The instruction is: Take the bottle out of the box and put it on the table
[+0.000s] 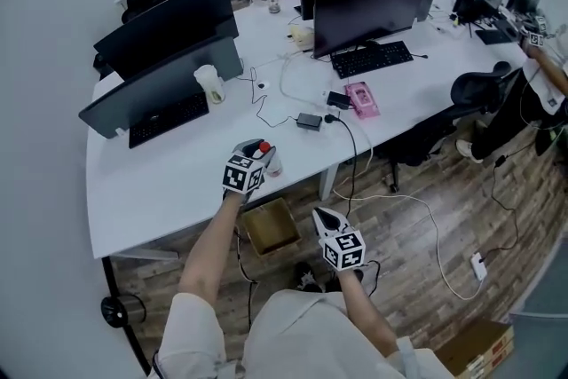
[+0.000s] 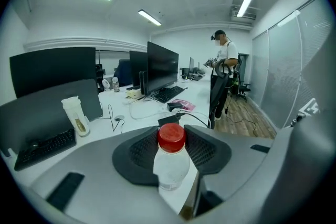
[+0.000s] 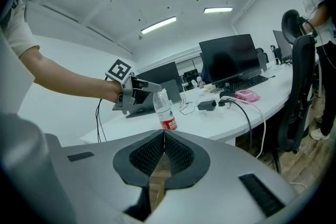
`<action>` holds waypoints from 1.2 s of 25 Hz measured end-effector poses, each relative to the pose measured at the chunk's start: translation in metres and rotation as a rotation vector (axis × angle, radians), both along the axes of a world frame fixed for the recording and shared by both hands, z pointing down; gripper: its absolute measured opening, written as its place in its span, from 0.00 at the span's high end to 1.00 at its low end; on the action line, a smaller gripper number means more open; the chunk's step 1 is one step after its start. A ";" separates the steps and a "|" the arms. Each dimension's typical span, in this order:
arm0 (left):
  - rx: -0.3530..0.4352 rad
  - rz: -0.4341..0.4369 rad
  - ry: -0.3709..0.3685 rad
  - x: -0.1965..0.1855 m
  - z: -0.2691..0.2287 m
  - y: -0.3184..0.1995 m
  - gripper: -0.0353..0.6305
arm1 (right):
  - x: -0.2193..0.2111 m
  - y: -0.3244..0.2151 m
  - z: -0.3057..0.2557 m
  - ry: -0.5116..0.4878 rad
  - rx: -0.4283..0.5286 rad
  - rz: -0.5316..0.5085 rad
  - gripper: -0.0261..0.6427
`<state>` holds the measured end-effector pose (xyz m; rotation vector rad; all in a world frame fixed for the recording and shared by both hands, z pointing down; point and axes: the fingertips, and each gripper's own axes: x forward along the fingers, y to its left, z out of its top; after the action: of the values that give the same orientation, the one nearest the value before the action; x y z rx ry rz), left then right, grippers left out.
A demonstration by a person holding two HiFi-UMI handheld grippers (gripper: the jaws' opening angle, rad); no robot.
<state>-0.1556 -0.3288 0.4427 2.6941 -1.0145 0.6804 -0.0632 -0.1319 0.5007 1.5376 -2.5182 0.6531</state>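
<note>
Gripping the red-capped bottle (image 2: 170, 165) between the fingers of the left gripper (image 2: 171, 136), at the bench (image 1: 160, 191) edge. Holding the fingers of the right gripper (image 3: 163, 136) closed, empty, near the box (image 1: 271, 226).

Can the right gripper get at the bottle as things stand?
Probably not yet. The bottle is clamped in the left gripper, and the right gripper is shut. Nothing stands between them and the bottle's lower body is bare, so opening would likely do.

We find the bottle (image 1: 272, 161) over the near edge of the tabletop (image 1: 160, 191); the box (image 1: 271, 226) sits on the floor (image 1: 426, 191) below.
</note>
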 end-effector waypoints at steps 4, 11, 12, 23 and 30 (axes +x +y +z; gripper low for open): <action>-0.010 -0.018 0.021 0.000 0.003 -0.008 0.70 | 0.002 -0.001 0.008 0.013 -0.015 -0.007 0.90; 0.021 -0.031 0.023 -0.002 -0.004 -0.014 0.67 | 0.008 -0.002 0.002 0.033 -0.015 -0.015 0.90; 0.026 -0.035 0.031 -0.003 -0.006 -0.014 0.66 | 0.008 -0.002 0.000 0.035 -0.011 -0.014 0.90; 0.093 -0.261 0.183 -0.055 -0.010 0.059 0.65 | -0.003 -0.025 0.004 0.026 0.000 -0.006 0.90; 0.045 -0.447 0.157 -0.092 0.040 0.153 0.65 | -0.020 -0.022 -0.004 0.073 -0.001 -0.112 0.90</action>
<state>-0.2481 -0.1760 0.4827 2.3771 -1.5288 0.3575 -0.0832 -0.1537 0.4970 1.3823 -2.5266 0.5722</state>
